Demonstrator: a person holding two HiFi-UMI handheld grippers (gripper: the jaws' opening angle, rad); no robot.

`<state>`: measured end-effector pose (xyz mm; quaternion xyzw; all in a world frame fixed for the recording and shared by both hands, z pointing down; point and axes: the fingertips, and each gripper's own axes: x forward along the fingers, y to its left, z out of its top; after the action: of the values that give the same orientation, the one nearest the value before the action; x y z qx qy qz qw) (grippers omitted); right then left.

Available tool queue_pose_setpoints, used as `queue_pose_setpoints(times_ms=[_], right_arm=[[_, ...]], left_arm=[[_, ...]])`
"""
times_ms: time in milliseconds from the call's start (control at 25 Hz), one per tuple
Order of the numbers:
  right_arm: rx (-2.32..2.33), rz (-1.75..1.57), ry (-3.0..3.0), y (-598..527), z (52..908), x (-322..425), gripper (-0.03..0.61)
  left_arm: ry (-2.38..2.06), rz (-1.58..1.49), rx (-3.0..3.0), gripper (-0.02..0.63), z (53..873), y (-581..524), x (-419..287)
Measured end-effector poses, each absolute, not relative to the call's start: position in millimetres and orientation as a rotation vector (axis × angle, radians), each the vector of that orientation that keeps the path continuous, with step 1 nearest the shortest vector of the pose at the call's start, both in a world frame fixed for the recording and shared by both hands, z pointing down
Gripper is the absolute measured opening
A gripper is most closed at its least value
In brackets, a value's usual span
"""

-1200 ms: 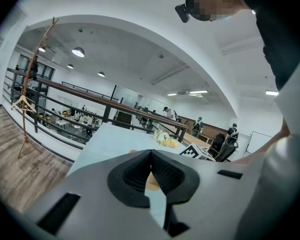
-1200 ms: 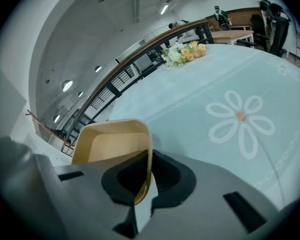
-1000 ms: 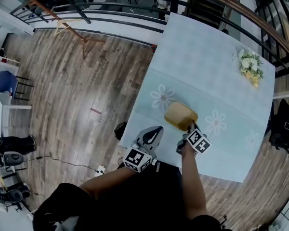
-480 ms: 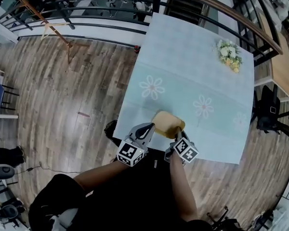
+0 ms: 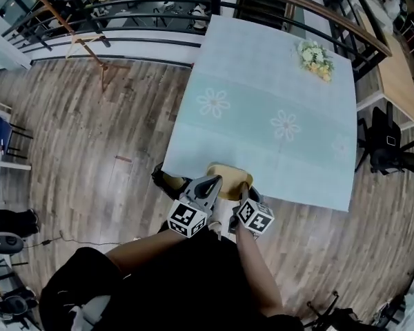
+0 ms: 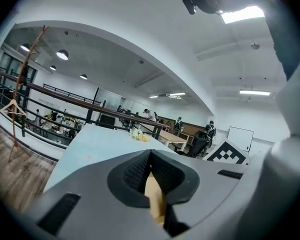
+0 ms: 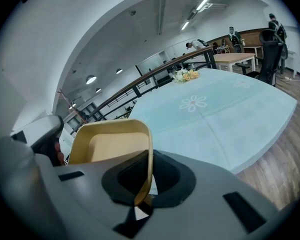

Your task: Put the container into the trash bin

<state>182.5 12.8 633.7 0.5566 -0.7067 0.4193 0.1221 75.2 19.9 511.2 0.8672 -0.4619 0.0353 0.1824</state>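
Right gripper view: our right gripper (image 7: 142, 186) grips the container (image 7: 110, 146) rim over the bench (image 7: 215, 109) edge; the left gripper (image 6: 153, 184) pinches it too. We'd carry it level, both jaws firm.

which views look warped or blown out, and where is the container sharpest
Head view: fisheye bows the table edges. Left gripper view: black vignette, ceiling light blown out, container sliver soft. Right gripper view: same vignette, container rim fairly sharp.
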Motion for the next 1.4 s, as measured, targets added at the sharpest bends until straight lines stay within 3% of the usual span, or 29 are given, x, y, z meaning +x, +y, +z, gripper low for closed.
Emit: queue_pose_setpoints(times_ms=[640, 1120, 1400], right_arm=[[1.640, 1.309, -2.020, 163, 653, 215, 0.037], [1.544, 1.382, -2.003, 172, 679, 165, 0.037], [1.522, 1.308, -1.954, 168, 695, 77, 0.038]], left_arm=[[-1.287, 0.257, 2.421, 0.014, 509, 169, 111], [-1.321, 0.293, 2.336, 0.014, 524, 183, 60], [-1.287, 0.276, 2.349, 0.014, 535, 181, -25]])
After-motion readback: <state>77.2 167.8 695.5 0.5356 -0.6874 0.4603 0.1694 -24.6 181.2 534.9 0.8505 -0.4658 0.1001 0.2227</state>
